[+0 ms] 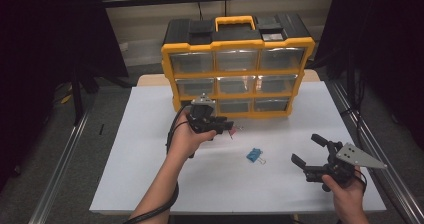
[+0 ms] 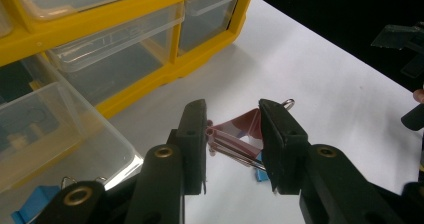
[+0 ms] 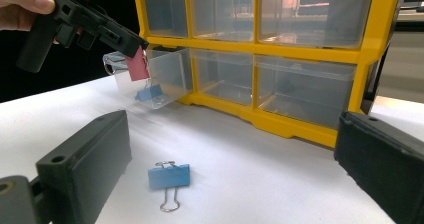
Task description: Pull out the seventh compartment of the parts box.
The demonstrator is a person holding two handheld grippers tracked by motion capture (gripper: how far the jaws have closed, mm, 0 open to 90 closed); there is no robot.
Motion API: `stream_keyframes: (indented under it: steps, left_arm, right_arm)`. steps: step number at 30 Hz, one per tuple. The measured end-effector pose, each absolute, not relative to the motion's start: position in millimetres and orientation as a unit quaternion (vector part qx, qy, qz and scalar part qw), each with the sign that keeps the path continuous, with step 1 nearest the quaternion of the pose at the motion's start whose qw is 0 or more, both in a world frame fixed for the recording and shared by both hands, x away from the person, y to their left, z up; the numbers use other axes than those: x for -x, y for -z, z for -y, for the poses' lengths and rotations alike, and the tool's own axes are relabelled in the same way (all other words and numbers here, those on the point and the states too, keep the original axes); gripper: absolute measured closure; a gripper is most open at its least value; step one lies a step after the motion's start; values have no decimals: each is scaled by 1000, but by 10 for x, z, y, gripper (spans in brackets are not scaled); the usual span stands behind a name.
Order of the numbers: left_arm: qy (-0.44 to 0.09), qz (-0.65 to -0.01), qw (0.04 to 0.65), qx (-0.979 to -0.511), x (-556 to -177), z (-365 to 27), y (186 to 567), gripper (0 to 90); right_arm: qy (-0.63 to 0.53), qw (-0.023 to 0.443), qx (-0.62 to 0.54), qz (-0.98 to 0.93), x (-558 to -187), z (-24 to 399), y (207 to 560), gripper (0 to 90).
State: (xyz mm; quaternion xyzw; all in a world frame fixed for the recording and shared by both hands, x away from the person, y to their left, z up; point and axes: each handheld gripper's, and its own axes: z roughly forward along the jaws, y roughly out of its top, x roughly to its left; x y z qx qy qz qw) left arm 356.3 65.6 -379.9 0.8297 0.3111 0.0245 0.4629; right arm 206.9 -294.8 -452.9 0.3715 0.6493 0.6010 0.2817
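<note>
My left gripper (image 1: 224, 126) hovers in front of the organizer's bottom row, shut on a red binder clip (image 1: 231, 130). In the left gripper view the red clip (image 2: 240, 128) is pinched between the two pads of the left gripper (image 2: 234, 115). In the right gripper view the red clip (image 3: 137, 64) hangs over a pulled-out clear drawer (image 3: 167, 71). A blue binder clip (image 1: 255, 155) lies on the white table, also seen as the blue clip (image 3: 169, 176) in front of my right gripper (image 3: 235, 134). The right gripper (image 1: 306, 149) stands open and empty at the front right.
A yellow and black drawer organizer (image 1: 237, 46) with clear drawers stands at the back middle of the white table top (image 1: 150, 184). Its bottom-left drawer (image 2: 50, 119) is pulled out, with another blue clip (image 3: 150, 93) inside. Metal rails run along both table sides.
</note>
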Motion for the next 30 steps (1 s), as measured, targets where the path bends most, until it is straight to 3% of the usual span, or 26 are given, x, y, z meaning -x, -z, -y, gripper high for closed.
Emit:
stream_keyframes:
  steps: [30]
  left_arm:
    - [-45, -333, 473, -814, -3698, -756, 3609, 652]
  right_arm:
    - [-601, 281, -371, -649, -2069, 2948, 4530, 16]
